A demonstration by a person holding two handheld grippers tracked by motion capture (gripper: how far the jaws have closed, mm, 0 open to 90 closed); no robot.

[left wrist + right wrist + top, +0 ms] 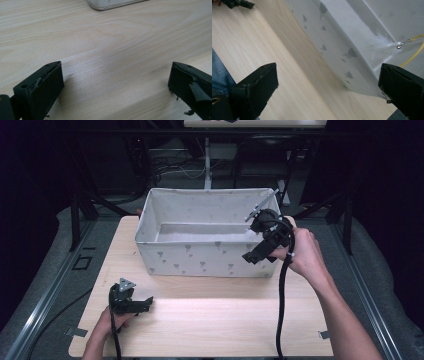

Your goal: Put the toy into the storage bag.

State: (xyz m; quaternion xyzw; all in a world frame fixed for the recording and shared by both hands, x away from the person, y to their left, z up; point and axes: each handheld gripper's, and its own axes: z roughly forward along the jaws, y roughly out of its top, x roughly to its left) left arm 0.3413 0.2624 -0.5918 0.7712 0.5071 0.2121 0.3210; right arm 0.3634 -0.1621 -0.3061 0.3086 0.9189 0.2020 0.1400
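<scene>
Fabric bin (200, 255) on table (210, 320) holds a feathered yellow-wire toy (398, 45).

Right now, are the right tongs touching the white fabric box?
Apart: in the right gripper view the open right tongs frame the white fabric box with a clear gap.

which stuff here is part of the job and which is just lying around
In use:
- fabric bin
- yellow-stemmed white feathery item inside the bin
- right tool, open beside the bin's corner

Just there:
- left tool, open, resting on the wooden table
- dark stands behind the table
</scene>
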